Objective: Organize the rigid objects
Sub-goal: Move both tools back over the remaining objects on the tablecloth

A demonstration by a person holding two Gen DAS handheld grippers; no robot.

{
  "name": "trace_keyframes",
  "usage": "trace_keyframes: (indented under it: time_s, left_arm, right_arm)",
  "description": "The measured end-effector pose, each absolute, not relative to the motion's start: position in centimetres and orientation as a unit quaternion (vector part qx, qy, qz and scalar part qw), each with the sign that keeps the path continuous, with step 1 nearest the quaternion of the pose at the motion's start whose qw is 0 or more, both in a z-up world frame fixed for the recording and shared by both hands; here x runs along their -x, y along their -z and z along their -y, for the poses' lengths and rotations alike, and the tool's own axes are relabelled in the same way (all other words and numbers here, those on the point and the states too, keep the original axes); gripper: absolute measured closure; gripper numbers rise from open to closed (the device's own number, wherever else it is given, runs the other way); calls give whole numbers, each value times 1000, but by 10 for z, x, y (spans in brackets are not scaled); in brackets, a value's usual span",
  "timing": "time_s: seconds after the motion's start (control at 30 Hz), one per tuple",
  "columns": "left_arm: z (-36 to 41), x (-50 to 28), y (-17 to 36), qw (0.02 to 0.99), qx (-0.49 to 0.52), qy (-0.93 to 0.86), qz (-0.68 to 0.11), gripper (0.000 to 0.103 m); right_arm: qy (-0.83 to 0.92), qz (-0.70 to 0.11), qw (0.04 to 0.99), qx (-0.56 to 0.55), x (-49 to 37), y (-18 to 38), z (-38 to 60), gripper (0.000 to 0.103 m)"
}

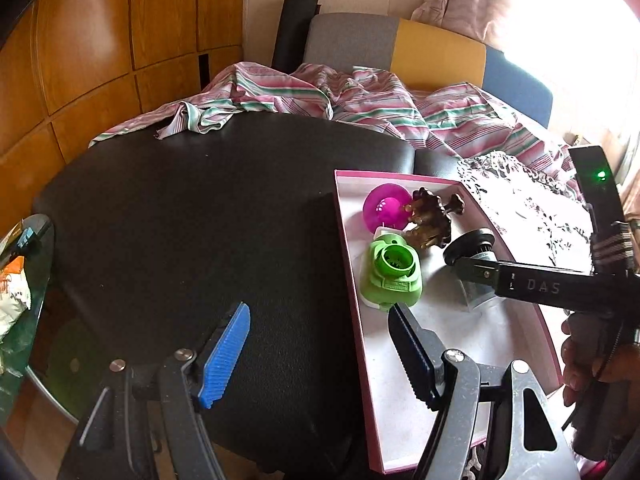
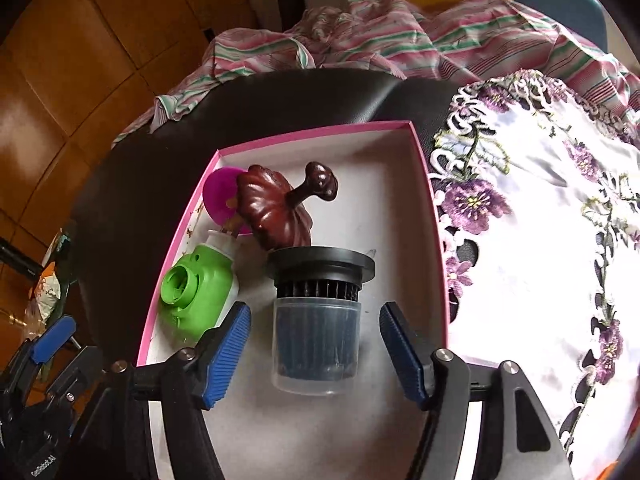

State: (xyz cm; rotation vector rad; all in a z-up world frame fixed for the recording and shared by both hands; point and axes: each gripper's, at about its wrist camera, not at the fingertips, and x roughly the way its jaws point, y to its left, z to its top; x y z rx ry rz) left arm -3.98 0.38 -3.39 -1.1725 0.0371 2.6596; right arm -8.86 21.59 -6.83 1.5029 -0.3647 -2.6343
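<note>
The right claw (image 2: pixel 316 350) stands spread over a pink-rimmed white cardboard box (image 2: pixel 316 127), its blue ribbed pads clear on either side of a clear plastic cup with a black finned core and wide black cap (image 2: pixel 318 320). The cup lies on the box floor between the jaws, untouched by either pad and evidently just set down. The step in hand looks like the release of one more rigid item into the box. The next move calls for lifting the claw straight back without clipping the cup or the cap's rim, then finding whatever is left to gather.

Just beyond the cup, touching its cap, lies a dark brown glossy mushroom-shaped ornament (image 2: pixel 276 212). Farther toward the box's far left corner lies a magenta plastic disc (image 2: pixel 220 196). Left of the cup, against the box's left wall, rests a lime green plastic toy camera (image 2: pixel 196 296).

The right claw tilts steeply down into the box. A hand (image 1: pixel 580 364) grips its black handle at the box's right edge.

The left claw (image 1: pixel 320 356) hangs spread and empty at the box's near left wall, one pad over the black counter (image 1: pixel 200 208), the other over the box floor, angled down. Right of the box lies a white embroidered cloth with purple flowers (image 2: pixel 532 240); beyond it, a striped pink and green fabric (image 1: pixel 360 100) lies bunched.
</note>
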Motion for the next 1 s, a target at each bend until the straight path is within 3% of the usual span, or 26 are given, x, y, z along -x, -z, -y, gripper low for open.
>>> trace_keyframes:
  time_s: [0.6,1.0]
  left_arm:
    - [-14,32,27,125,395,-910,-28,30]
    - [-27,25,20,139,386,-911,-48,30]
  right_arm:
    - [893,82,36,-442,43,32,-231,35]
    - [898,85,-22,-430,3,11,-304,35]
